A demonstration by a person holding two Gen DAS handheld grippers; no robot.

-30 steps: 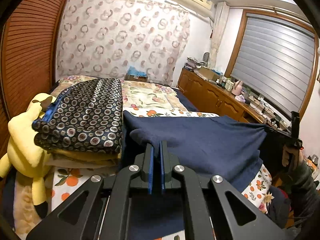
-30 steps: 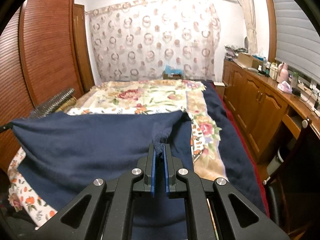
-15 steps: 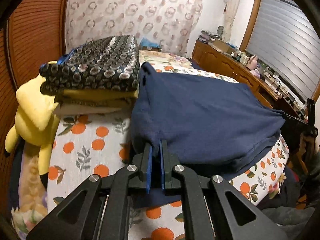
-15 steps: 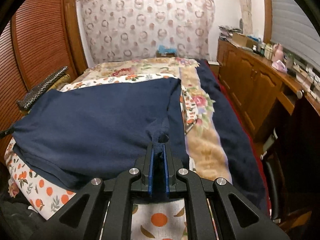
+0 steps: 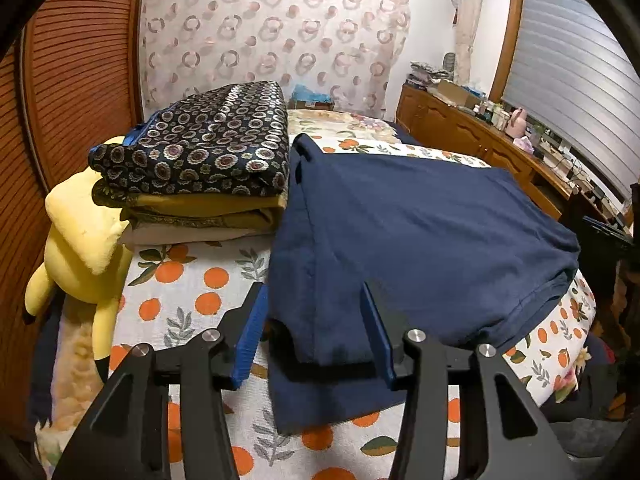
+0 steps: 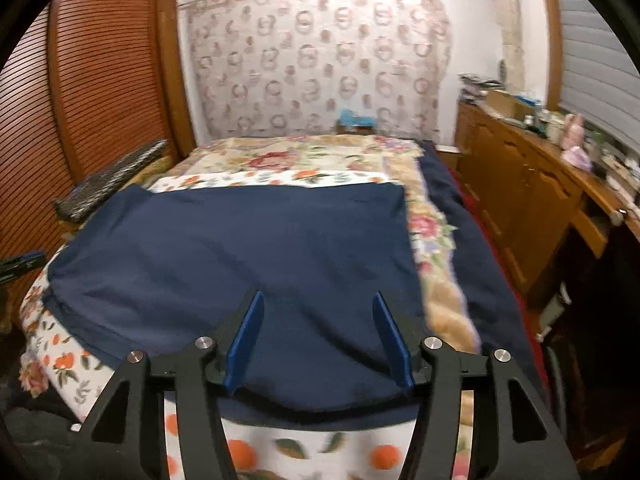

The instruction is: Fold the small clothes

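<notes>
As both sets of jaws open, releasing the shirt (image 5: 420, 232) between them onto the bed (image 5: 188, 280), each gripper, left (image 5: 316, 332) and right (image 6: 318, 340), should back off without snagging cloth.

My right view smears the orange-print white bedsheet (image 6: 280, 452); small clutter on the long wooden sideboard (image 6: 552, 184) stays unreadable.

Folded garment (image 5: 420, 232) lies flat on the bed sheet (image 5: 180, 292), near its front edge. Stack of folded clothes (image 5: 200, 172) sits just left of it, touching its edge. Plush toy (image 5: 80, 248) left of the stack. Cabinet (image 6: 532, 200) runs along the bed's right side; curtain (image 6: 320, 60) behind the bed.
</notes>
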